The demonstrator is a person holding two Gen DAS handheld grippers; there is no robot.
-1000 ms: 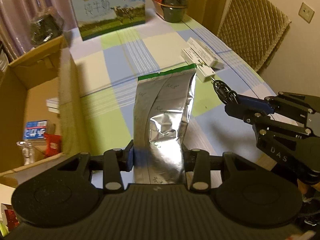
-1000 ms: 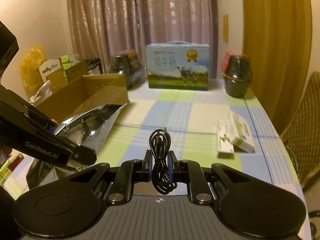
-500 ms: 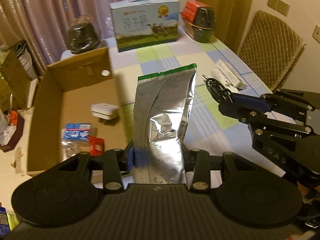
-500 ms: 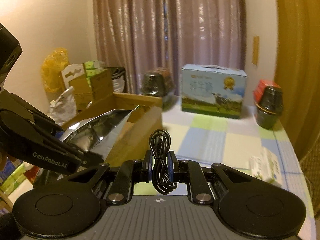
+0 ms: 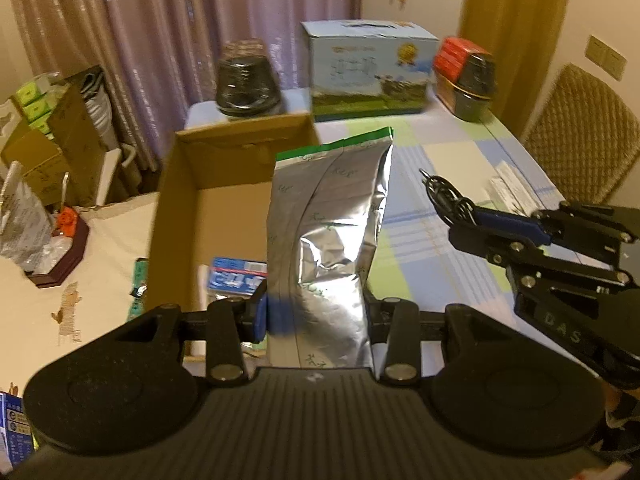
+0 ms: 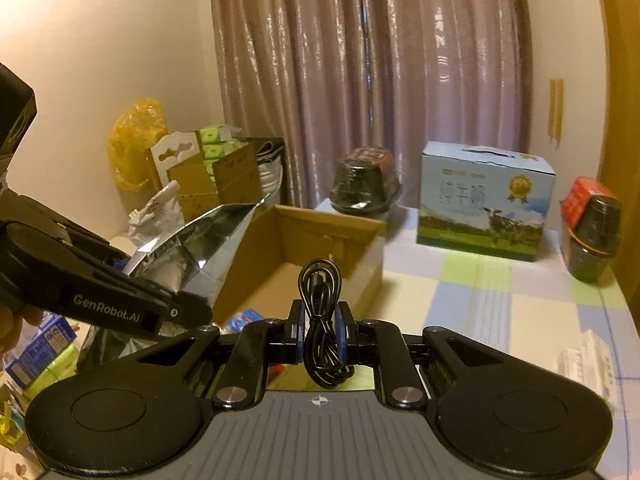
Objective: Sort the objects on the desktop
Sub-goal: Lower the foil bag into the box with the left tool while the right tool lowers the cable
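Left wrist view: your left gripper (image 5: 318, 314) pinches foil pouch (image 5: 326, 236), light, crinkly, slippery, low down, above cardboard box (image 5: 224, 184); right gripper (image 6: 319, 338) pinches coiled cable (image 6: 320, 312), limp.

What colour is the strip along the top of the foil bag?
Green, on the silver foil bag; clearest in the left wrist view.

Both wrist views close, angled down, sharing cardboard box (image 5: 224, 208).

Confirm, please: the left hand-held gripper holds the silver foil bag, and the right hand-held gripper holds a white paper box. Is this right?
Not fully. The left hand-held gripper does hold the silver foil bag, but the right hand-held gripper holds a coiled black cable, not a white paper box. The right wrist view shows it.
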